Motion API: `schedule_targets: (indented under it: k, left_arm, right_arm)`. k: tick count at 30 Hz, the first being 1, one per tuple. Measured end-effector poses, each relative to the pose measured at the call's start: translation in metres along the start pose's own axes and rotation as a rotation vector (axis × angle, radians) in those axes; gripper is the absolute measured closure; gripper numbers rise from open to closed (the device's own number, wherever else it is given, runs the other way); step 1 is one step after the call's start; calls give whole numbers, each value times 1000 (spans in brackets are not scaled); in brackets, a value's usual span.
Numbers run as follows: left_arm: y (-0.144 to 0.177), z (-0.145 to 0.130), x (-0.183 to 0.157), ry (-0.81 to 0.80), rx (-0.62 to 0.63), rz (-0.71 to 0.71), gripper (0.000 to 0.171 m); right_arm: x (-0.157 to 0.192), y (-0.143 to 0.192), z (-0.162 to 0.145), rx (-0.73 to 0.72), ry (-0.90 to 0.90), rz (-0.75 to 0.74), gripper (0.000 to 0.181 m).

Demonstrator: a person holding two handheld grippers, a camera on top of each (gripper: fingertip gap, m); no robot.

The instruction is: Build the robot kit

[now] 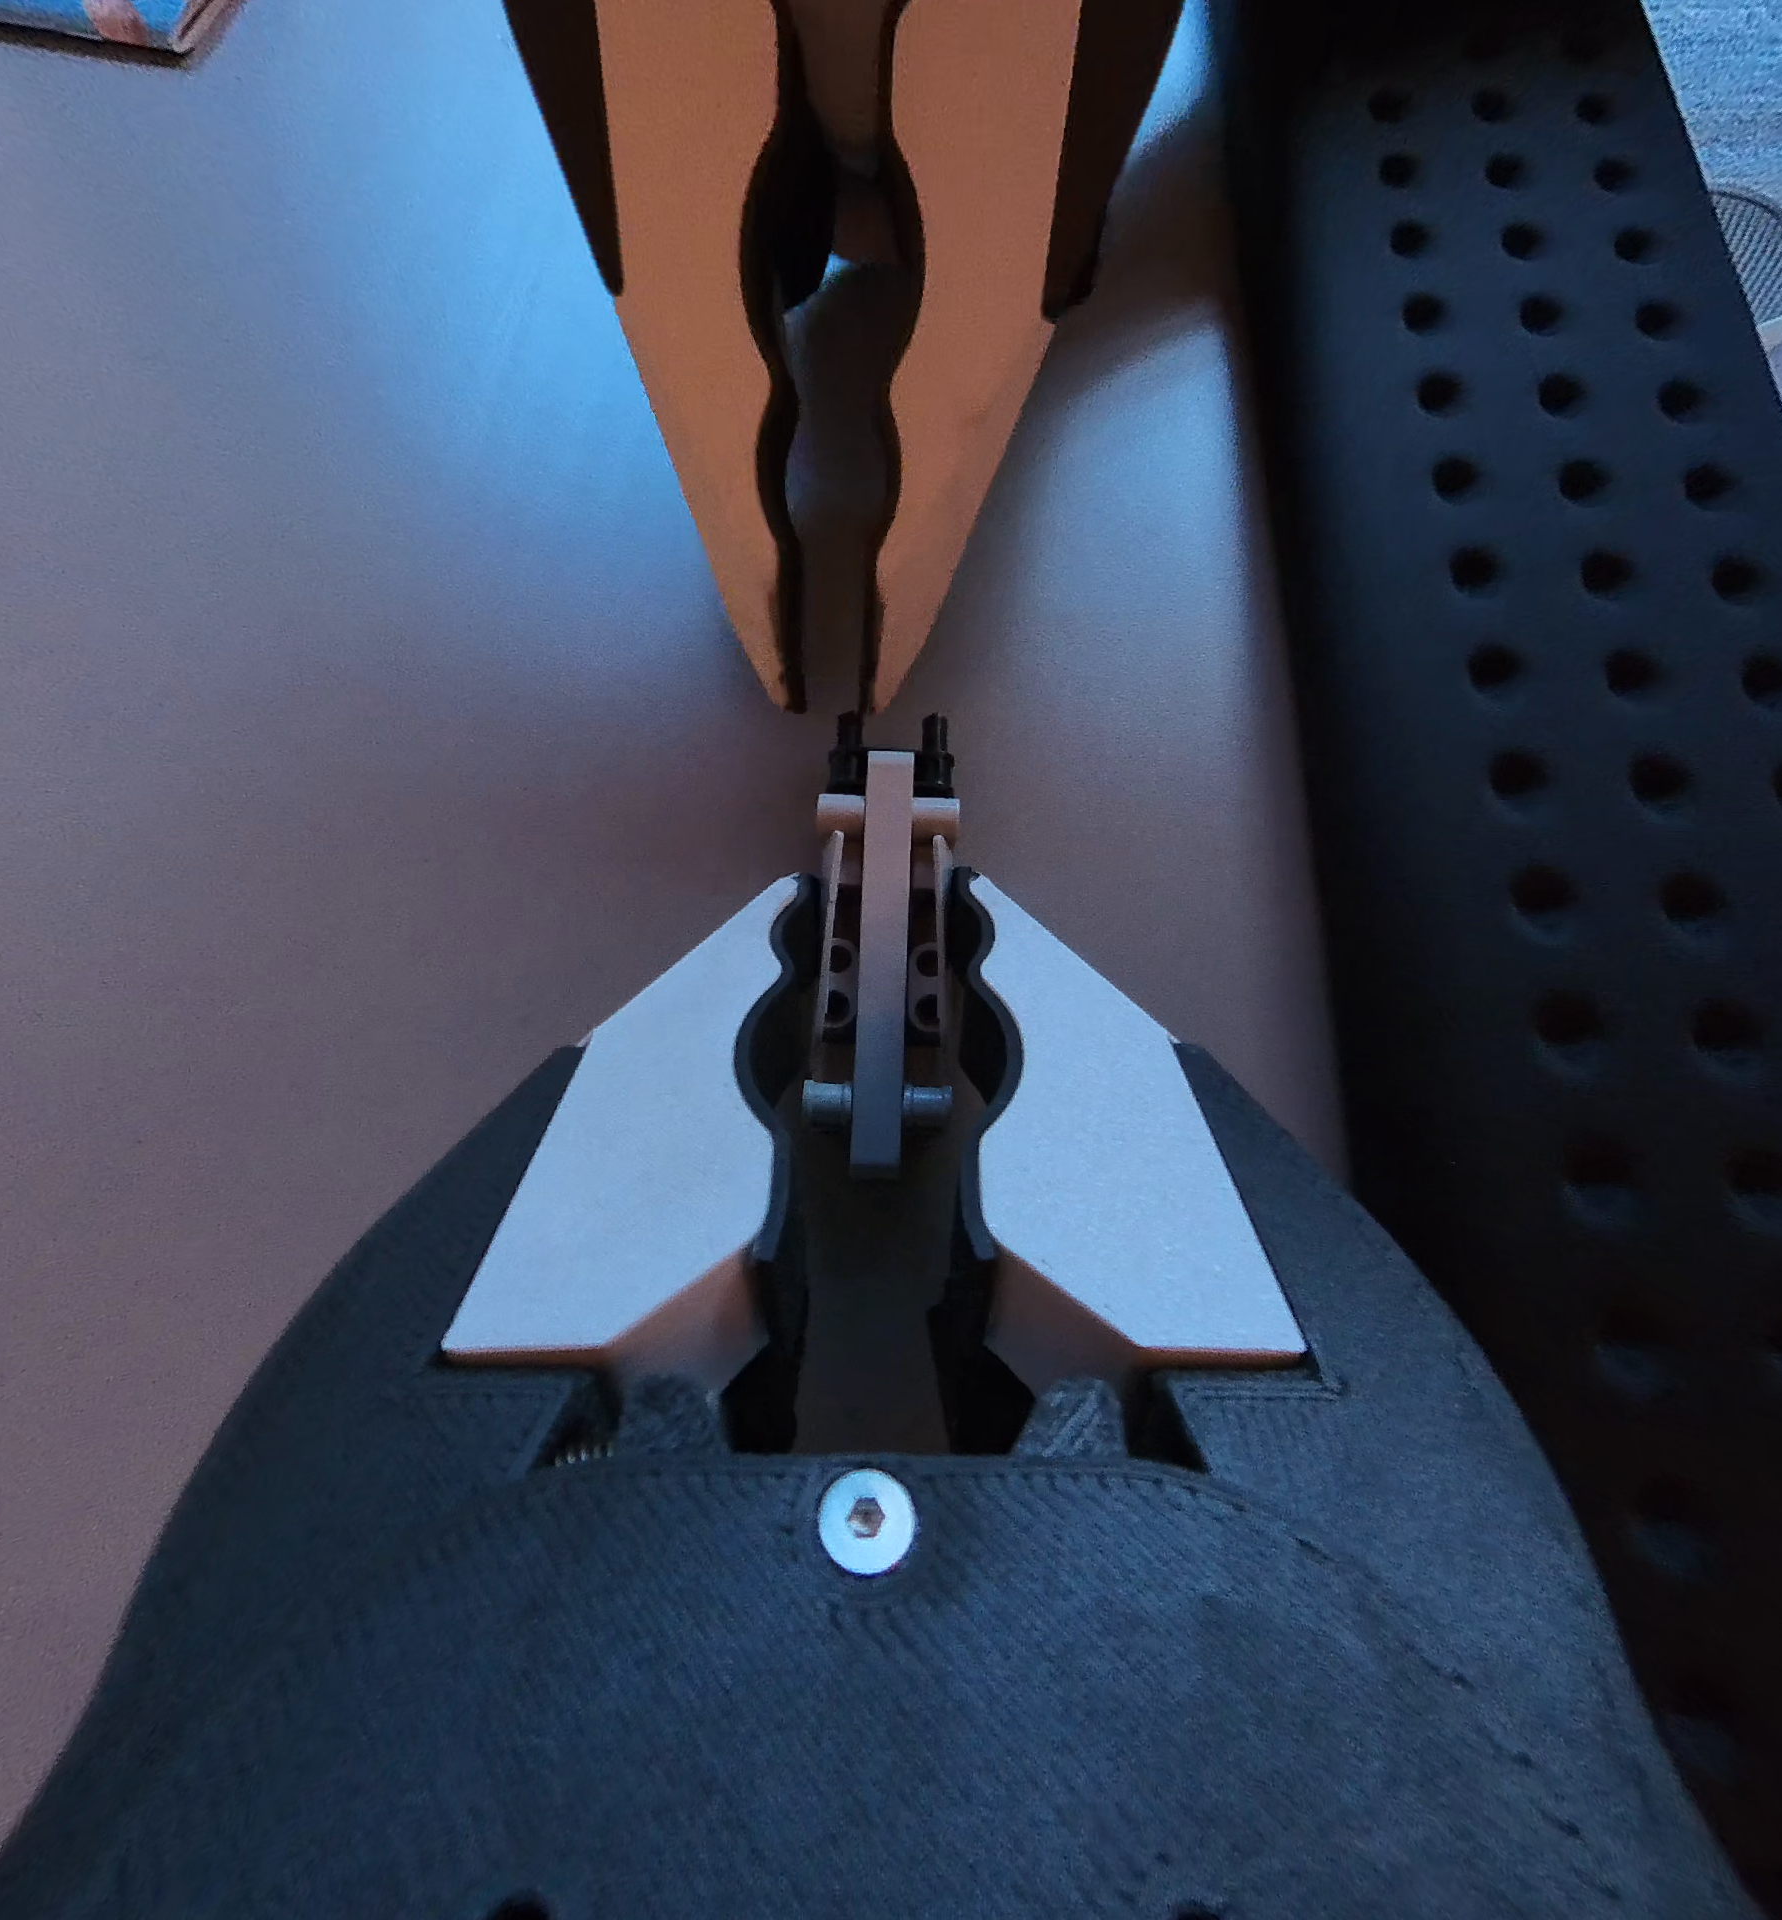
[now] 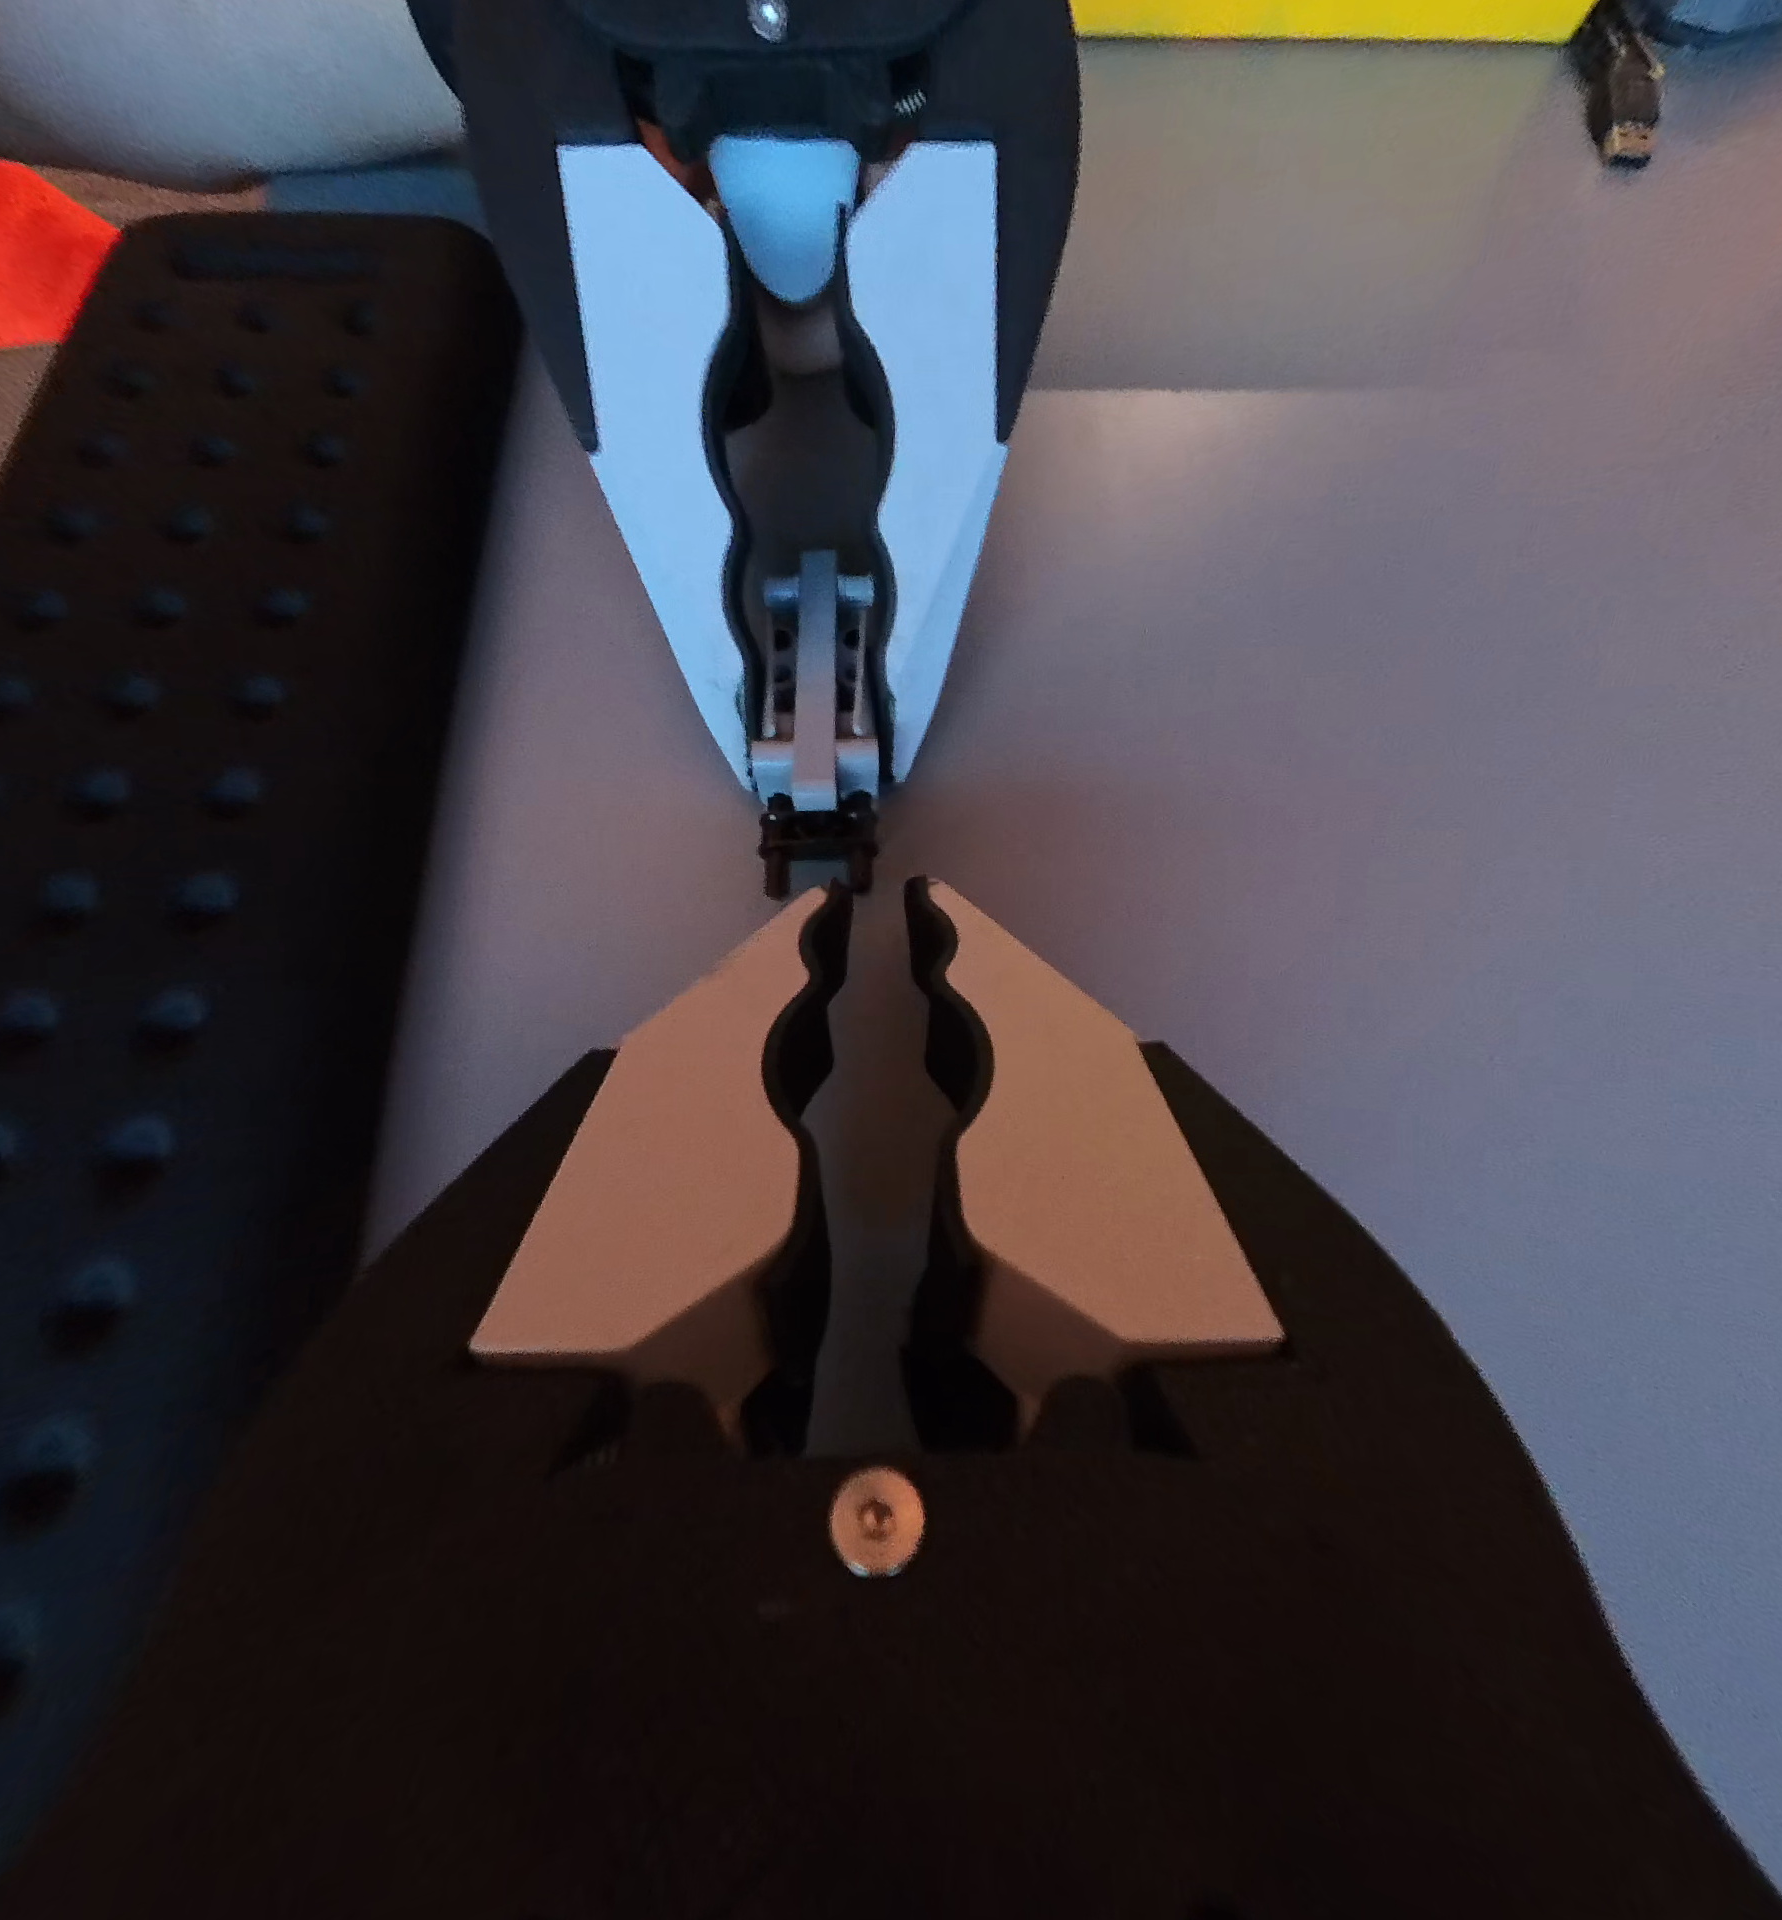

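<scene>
left hand-held gripper [image 1: 882,883] clamped on grey brick assembly [image 1: 885,935] with black pins [image 2: 817,836]; right hand-held gripper [image 2: 879,894] slightly apart, empty, tips facing pins; perforated black mat [image 1: 1593,727] beside

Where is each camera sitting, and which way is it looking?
Left wrist view: sits on the left gripper, looks along its fingers, shut on a small grey brick assembly, toward the right gripper facing it.
Right wrist view: sits on the right gripper, its jaws slightly apart, looks back at the left gripper and the assembly.
Shared: both grippers, the assembly with black pins, the pale table and a black perforated panel.
</scene>
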State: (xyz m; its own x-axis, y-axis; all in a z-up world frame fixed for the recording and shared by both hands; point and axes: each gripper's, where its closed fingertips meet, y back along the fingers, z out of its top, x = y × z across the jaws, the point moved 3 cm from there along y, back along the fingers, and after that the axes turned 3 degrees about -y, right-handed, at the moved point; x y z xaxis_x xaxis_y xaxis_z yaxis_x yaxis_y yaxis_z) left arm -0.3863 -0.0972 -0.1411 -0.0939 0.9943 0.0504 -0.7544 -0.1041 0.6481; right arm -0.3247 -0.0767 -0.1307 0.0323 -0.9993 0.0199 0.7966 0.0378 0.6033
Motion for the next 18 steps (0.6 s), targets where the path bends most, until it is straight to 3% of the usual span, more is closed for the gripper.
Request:
schedule_targets:
  k: [18]
  left_arm:
    - [-2, 2, -2, -36, -1, -26, 148]
  right_arm:
    - [4, -6, 0, 55, -8, 41, 179]
